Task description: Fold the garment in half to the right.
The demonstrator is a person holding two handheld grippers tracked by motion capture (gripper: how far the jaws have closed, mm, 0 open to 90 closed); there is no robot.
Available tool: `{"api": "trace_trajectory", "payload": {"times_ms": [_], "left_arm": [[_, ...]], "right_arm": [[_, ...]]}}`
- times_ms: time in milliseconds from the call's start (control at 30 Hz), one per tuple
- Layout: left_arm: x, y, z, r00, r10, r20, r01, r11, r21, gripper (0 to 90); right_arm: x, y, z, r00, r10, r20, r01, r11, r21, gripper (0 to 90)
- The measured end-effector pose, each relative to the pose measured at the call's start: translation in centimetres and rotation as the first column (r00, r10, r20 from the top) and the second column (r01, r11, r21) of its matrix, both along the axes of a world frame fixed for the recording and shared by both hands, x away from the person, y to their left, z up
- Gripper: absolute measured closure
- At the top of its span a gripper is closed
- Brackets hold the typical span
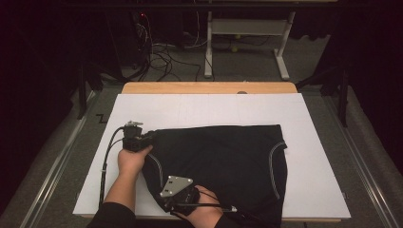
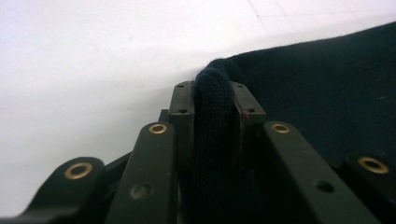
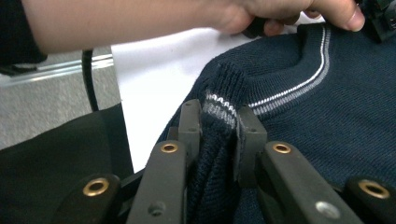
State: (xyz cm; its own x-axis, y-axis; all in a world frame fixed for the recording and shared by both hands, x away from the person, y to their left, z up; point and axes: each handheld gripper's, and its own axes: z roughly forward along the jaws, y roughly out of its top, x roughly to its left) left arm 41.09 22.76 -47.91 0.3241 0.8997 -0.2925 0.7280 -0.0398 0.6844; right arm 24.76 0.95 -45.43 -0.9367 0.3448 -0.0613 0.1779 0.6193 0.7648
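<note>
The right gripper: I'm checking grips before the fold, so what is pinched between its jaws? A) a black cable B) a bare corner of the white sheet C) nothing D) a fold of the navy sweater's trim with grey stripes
D: the right gripper has its jaws closed on a bunched fold of the navy sweater, grey stripes showing at the pinch.

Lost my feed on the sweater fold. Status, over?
Left gripper shut on sweater edge. Right gripper shut on striped collar. Sweater flat on white sheet. Nothing in the way.

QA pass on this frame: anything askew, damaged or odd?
Nothing damaged. The dark sweater lies folded on the white sheet, left edge bunched where the left gripper and right gripper pinch it.
</note>
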Motion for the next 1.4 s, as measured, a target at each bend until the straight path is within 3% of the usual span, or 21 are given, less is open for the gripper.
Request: {"api": "trace_trajectory", "payload": {"times_ms": [100, 233, 567, 733, 1133, 1400], "left_arm": [[-0.2, 0.0, 0.3, 0.9999, 0.003, 0.012, -0.003, 0.9998, -0.019, 71.8], [-0.3, -0.2, 0.6, 0.9986, 0.001, 0.053, -0.001, 1.0, -0.005, 73.0], [0.1, 0.0, 0.4, 0.9989, 0.025, 0.04, -0.023, 0.9987, -0.045, 73.0], [-0.3, 0.3, 1.3, 0.9957, 0.027, 0.088, -0.019, 0.9963, -0.084, 73.0], [-0.9, 1.8, 2.4, 0.995, 0.044, 0.09, -0.04, 0.998, -0.049, 73.1], [-1.5, 3.6, 3.0, 0.9926, 0.077, 0.094, -0.075, 0.9968, -0.028, 73.1]], "right_arm": [[-0.1, -0.4, 0.1, 1.0, 0.004, -0.001, -0.004, 1.0, 0.018, 77.8], [0.0, -0.9, 0.2, 0.9999, 0.01, 0.004, -0.01, 0.999, 0.031, 77.9], [0.1, -1.3, 0.6, 0.9999, -0.008, 0.011, 0.007, 0.998, 0.06, 77.8], [-0.2, -1.1, 0.9, 0.9998, -0.006, 0.017, 0.005, 0.998, 0.062, 77.8], [-0.1, 0.3, 1.6, 0.999, 0.035, 0.026, -0.037, 0.998, 0.054, 77.8], [-0.1, 1.8, 2.2, 0.9976, 0.057, 0.039, -0.06, 0.995, 0.077, 77.9]]}}
